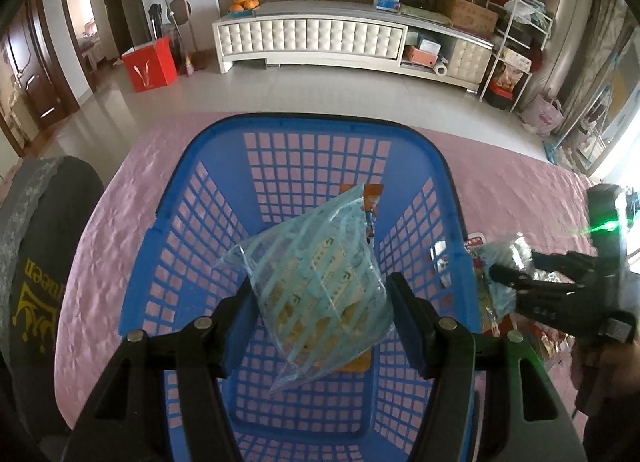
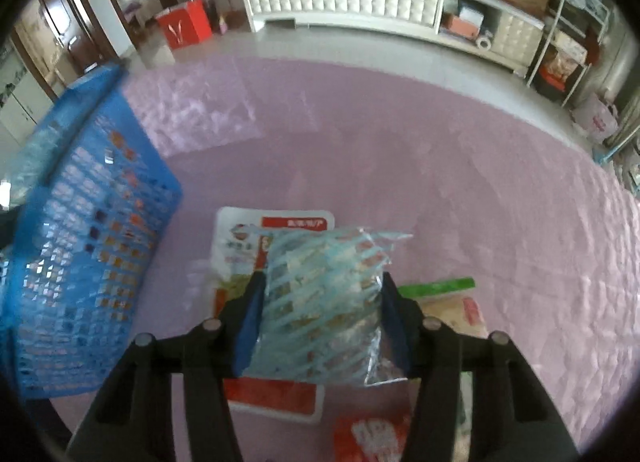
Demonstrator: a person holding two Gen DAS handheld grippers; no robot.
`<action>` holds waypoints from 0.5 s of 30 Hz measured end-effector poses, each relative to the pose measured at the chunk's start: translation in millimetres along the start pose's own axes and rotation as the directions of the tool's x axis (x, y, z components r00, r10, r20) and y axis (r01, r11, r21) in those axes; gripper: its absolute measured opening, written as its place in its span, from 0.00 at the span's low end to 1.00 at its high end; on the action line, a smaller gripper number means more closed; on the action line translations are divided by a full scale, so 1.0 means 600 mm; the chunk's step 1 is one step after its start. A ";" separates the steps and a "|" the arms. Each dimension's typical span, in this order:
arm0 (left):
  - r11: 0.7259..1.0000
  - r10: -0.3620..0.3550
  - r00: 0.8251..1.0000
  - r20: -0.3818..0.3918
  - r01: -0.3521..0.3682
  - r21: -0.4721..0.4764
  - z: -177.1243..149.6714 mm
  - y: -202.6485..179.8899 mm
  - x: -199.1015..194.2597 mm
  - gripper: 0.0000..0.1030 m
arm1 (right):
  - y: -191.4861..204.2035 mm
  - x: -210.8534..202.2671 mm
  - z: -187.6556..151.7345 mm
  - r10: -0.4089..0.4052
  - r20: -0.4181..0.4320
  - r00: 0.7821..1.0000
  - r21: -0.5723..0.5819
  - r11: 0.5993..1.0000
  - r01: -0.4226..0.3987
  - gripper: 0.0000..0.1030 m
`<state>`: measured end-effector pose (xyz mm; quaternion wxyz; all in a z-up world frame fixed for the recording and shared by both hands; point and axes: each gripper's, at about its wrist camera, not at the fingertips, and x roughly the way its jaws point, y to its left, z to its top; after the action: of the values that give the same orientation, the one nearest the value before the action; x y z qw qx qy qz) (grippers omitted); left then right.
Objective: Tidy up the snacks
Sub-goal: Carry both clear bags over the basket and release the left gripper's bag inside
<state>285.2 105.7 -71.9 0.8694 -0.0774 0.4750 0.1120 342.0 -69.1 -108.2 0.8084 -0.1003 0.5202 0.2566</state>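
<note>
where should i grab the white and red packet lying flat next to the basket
Take the white and red packet by its far left corner, coming straight down with one finger sliding under the edge. It lies flat on the pink cloth, and the right gripper with its blue striped bag covers the middle; the blue basket crowds the left.

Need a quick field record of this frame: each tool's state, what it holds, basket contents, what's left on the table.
left tool: shut on blue striped snack bag, held over the blue basket
right tool: shut on second blue striped snack bag, over the table, right of the basket
basket contents: one orange packet visible on the bottom
still on table: white-and-red packet, green-topped packet, red packet
surface: pink tablecloth
image quality: right wrist view blurred
</note>
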 end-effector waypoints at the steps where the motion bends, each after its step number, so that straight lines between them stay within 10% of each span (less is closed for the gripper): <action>1: 1.000 -0.001 1.000 0.004 0.001 0.003 -0.003 0.000 -0.005 0.59 | 0.006 -0.016 -0.002 0.004 0.014 1.000 -0.005 1.000 -0.003 0.57; 15: 0.999 -0.045 0.992 0.121 0.045 0.004 -0.048 0.067 -0.155 0.58 | 0.169 -0.213 0.001 0.138 0.155 0.978 -0.130 0.985 -0.118 0.57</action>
<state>202.1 126.2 -10.1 0.8989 -0.0806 0.4197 0.0967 247.9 -22.5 16.5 0.8225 -0.0936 0.4414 0.3462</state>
